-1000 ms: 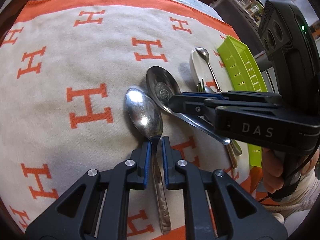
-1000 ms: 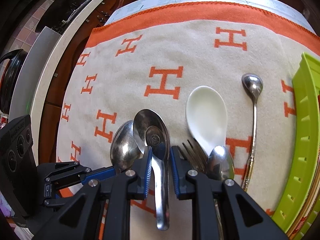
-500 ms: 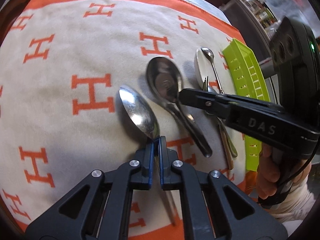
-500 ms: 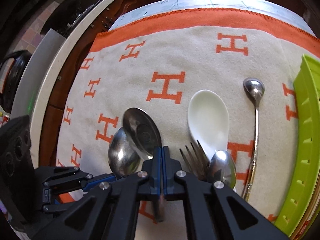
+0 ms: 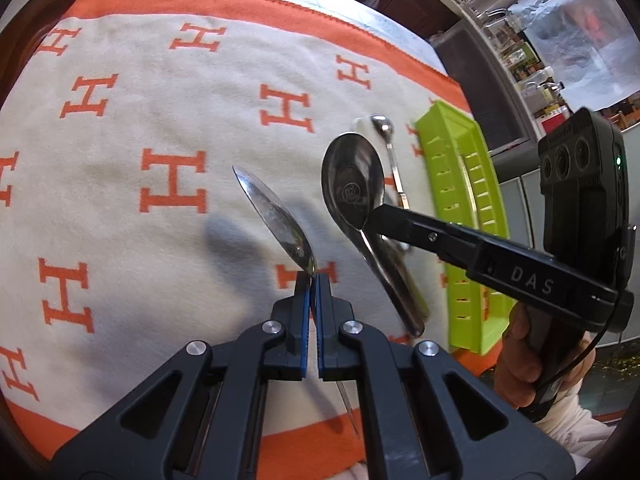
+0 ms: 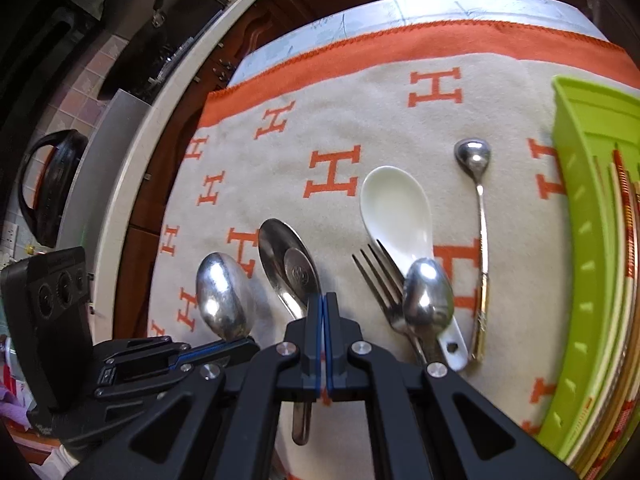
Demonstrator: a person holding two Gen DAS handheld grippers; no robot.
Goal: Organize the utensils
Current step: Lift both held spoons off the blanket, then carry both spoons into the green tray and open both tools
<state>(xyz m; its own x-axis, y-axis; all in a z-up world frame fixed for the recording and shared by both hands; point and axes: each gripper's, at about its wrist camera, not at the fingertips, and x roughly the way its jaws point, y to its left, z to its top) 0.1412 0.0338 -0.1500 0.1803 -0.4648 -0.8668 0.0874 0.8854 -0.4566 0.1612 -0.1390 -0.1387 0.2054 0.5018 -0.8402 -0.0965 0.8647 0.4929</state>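
Observation:
My left gripper (image 5: 313,280) is shut on the neck of a plain steel spoon (image 5: 276,218), which hangs tilted above the cloth and casts a shadow. To its right my right gripper (image 6: 323,300) is shut on the handle of a larger steel spoon (image 6: 290,264) with an embossed mark in its bowl, also lifted; the same spoon (image 5: 354,184) shows in the left wrist view. The plain spoon (image 6: 222,298) shows at the left of the right wrist view. On the cloth lie a fork (image 6: 380,276), a small steel spoon (image 6: 428,296), a white ceramic spoon (image 6: 396,204) and a long thin spoon (image 6: 476,184).
A beige cloth with orange H marks (image 5: 120,152) covers the table. A lime green slotted tray (image 6: 592,248) holding chopsticks stands at the right edge; the same tray (image 5: 464,208) lies beyond the right gripper. A person's hand (image 5: 520,364) holds the right gripper. A dark counter runs along the left.
Both grippers closed on their spoon handles, then lifted the spoons off the cloth. The plain spoon has tilted onto its edge. The large spoon moved right, towards the tray.

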